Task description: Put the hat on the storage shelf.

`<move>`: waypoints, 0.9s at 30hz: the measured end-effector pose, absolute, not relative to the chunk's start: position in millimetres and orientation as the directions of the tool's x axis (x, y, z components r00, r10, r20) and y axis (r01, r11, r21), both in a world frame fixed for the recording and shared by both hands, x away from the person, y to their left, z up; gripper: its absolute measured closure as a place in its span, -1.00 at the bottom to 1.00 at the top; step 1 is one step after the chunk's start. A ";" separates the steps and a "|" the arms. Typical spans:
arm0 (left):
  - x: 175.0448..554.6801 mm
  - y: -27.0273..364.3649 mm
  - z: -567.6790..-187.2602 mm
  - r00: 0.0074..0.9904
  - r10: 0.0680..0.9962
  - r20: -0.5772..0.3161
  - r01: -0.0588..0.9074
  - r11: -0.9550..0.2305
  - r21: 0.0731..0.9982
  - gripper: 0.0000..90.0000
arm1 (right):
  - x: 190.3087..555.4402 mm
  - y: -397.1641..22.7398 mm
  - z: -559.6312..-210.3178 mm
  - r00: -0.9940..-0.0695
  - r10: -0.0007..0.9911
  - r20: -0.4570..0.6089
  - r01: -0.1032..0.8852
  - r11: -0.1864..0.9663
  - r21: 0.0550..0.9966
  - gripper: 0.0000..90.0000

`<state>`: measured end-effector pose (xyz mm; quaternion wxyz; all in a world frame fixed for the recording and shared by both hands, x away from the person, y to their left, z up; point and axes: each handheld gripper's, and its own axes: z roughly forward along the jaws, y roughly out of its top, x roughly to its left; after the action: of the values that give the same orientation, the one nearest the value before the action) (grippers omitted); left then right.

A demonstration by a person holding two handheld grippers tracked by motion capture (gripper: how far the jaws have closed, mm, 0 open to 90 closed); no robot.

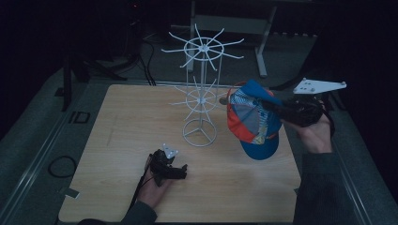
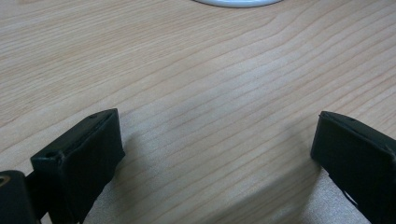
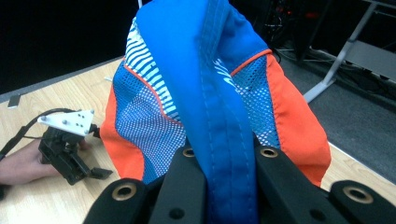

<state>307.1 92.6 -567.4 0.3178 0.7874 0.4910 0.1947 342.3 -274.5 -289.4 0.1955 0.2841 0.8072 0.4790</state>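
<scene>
While no brand, label or readable writing turns up on any surface, the cap [image 1: 254, 123] carries a busy pattern: blue crown strip, orange side panels, white-striped and mesh sections. The right gripper [image 1: 268, 104] is clamped on the cap, lifted off the table [image 1: 122, 140] at the table's right side; in the right gripper view the two black jaws stand close together with a fold of blue fabric [image 3: 224, 140] pinched between them, the rest of the cap rising straight ahead of the jaws. The high view adds what that close view leaves out: the blue brim hangs below the gripper toward the tabletop, and a white wire rack [image 1: 201, 84] with radiating arms stands just beyond the cap, to the left of the right gripper. The left gripper [image 1: 180, 171] rests on the table near the front edge, well apart from the cap, held in the person's left hand [image 1: 152, 187]. The left gripper view shows its jaws spread wide with only bare wood grain between them, and a curved sliver of the rack's white base ring [image 2: 238, 2] ahead at the top edge. The right gripper view also catches that left gripper [image 3: 100, 173] lying low on the wood, off to the left past the cap.
</scene>
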 end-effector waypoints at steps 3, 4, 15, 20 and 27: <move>307.2 92.7 -567.4 0.442 0.897 -0.005 0.649 -0.316 0.692 -0.94 | 342.4 -275.0 -287.4 -0.765 0.642 -0.045 0.264 0.377 0.888 0.95; 307.1 92.7 -567.4 0.442 0.897 -0.005 0.650 -0.316 0.691 -0.94 | 342.2 -275.1 -286.7 -0.765 0.642 -0.045 0.262 0.376 0.889 0.95; 307.2 92.7 -567.4 0.442 0.897 -0.005 0.649 -0.316 0.691 -0.94 | 342.9 -275.1 -280.5 -0.769 0.637 -0.046 0.252 0.370 0.894 0.95; 307.2 92.6 -567.5 0.442 0.897 -0.005 0.649 -0.315 0.693 -0.94 | 341.9 -275.3 -276.9 -0.770 0.636 -0.053 0.241 0.367 0.899 0.95; 307.2 92.6 -567.5 0.442 0.897 -0.005 0.649 -0.315 0.693 -0.94 | 339.6 -276.4 -271.4 -0.770 0.634 -0.069 0.219 0.365 0.905 0.95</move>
<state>307.2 92.6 -567.5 0.3182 0.7871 0.4910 0.1953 339.6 -276.4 -271.4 0.2089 0.2670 0.7991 0.4964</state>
